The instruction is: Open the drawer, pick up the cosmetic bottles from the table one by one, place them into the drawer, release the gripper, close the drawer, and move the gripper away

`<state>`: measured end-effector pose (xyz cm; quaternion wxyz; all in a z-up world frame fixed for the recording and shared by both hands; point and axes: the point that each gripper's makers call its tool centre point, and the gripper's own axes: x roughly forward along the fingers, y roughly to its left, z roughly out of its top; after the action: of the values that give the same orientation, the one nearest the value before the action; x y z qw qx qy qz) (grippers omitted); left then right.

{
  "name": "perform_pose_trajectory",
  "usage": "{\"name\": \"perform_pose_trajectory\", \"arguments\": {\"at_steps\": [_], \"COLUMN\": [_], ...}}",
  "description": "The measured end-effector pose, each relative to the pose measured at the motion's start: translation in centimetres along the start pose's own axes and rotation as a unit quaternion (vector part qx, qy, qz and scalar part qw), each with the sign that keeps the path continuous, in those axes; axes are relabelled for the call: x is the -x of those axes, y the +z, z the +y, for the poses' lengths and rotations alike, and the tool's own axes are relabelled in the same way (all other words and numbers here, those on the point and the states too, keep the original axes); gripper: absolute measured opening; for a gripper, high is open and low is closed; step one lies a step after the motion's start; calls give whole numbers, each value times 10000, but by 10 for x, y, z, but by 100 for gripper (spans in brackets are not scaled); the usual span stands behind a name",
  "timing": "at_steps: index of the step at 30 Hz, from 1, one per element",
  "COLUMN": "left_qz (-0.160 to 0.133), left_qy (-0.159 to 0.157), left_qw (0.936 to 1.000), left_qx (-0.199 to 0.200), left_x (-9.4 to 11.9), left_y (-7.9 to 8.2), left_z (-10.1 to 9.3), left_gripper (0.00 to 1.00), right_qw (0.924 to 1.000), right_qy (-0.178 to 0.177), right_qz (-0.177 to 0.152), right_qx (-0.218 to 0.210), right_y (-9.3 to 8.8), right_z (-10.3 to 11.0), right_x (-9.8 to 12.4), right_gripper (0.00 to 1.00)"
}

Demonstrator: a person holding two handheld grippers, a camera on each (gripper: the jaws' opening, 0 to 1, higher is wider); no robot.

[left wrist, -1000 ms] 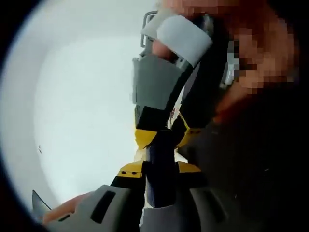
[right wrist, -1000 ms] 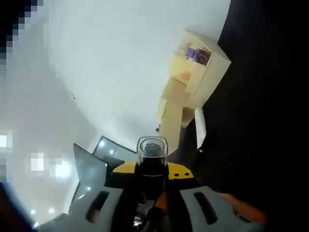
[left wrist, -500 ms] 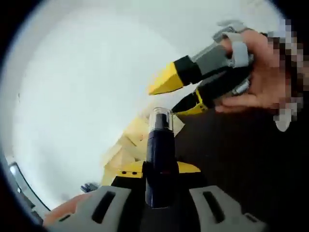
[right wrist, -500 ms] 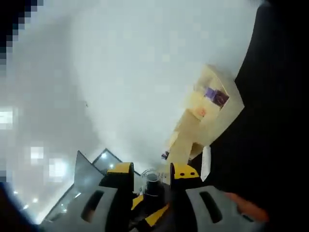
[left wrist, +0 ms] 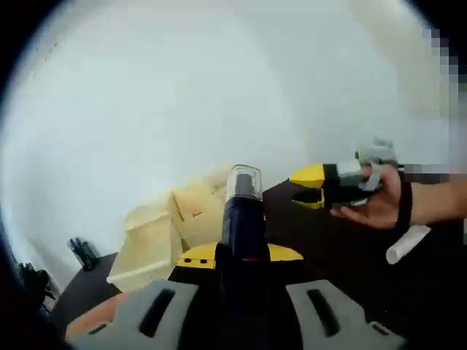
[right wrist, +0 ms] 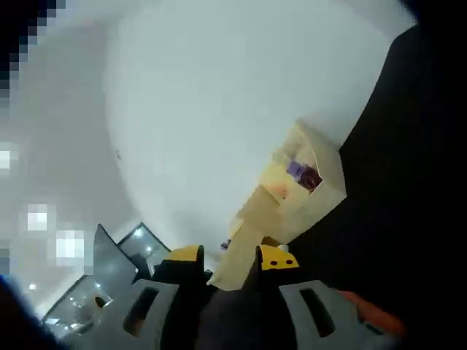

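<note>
pale wooden drawer unit (left wrist: pixel 171 230) on dark table (left wrist: pixel 343 255), ahead of both tools, likely next target. dark bottle (left wrist: pixel 239 219) with clear cap upright, clamped between left gripper (left wrist: pixel 239 257) jaws, held up for carrying to drawer. right gripper (right wrist: pixel 228 264) jaws apart, holding nothing, off to the side in a hand (left wrist: pixel 379 208). white tube (left wrist: pixel 408 244) lying on table, waiting.

dark navy bottle (left wrist: pixel 241 226), pale wooden drawer unit (right wrist: pixel 292 197), black table (right wrist: pixel 408 182).

The left gripper (left wrist: pixel 241 251) clamps a dark bottle (left wrist: pixel 241 219); beyond, a pale drawer unit (left wrist: pixel 171 230), with the right gripper (left wrist: pixel 310 186) alongside.
</note>
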<state>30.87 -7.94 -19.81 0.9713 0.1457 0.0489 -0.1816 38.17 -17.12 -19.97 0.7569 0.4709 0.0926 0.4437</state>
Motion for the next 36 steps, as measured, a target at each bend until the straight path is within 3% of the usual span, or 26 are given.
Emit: {"name": "perform_pose_trajectory", "arguments": {"at_steps": [2, 3, 5, 7, 8, 9, 11, 12, 14, 16, 21, 24, 28, 36], "left_qz": [-115, -143, -176, -139, -132, -98, -73, -44, 4, 66, 147, 125, 127, 133], "left_qy": [-400, -478, -562, -604, -784, -963, -1024, -1035, -1053, -1081, -905, -537, -174, -67], "left_qw": [9981, 9967, 9957, 9953, 9934, 9905, 9900, 9907, 9915, 9916, 9943, 9984, 9989, 9992], "left_qx": [451, 646, 715, 747, 827, 974, 963, 884, 759, 700, 543, 95, -421, -381], "left_x": [3, 4, 5, 4, 5, 5, 4, 3, 3, 2, -3, -7, -12, -16], "left_y": [-4, -5, -7, -11, -12, -14, -17, -19, -23, -21, -27, -28, -25, -23], "left_z": [-17, -19, -20, -24, -31, -39, -46, -50, -60, -58, -59, -54, -51, -47], "left_gripper": [18, 18, 18, 18, 18, 18, 18, 18, 18, 18, 18, 17, 18, 18], "right_qw": [9954, 9919, 9800, 9772, 9742, 9740, 9732, 9734, 9735, 9747, 9780, 9798, 9788, 9714], "right_qy": [764, 1030, 1688, 1857, 1880, 1776, 1567, 1505, 1312, 1357, 1097, 791, 609, 561], "right_qz": [564, 721, 1006, 1024, 1246, 1372, 1481, 1393, 1457, 1353, 1356, 1248, 1225, 1175], "right_qx": [-150, -168, -323, -127, -27, 323, 800, 1020, 1180, 1151, 1144, 1347, 1523, 1984], "right_y": [-19, -25, -37, -46, -59, -72, -83, -83, -87, -84, -81, -78, -79, -81], "right_z": [24, 33, 58, 71, 75, 76, 72, 71, 66, 68, 60, 55, 54, 58], "right_x": [-4, -5, -1, 2, 5, 6, 6, 6, 9, 10, 5, 3, 3, 3], "right_gripper": [30, 40, 47, 48, 48, 48, 45, 37, 25, 20, 17, 17, 17, 17]}}
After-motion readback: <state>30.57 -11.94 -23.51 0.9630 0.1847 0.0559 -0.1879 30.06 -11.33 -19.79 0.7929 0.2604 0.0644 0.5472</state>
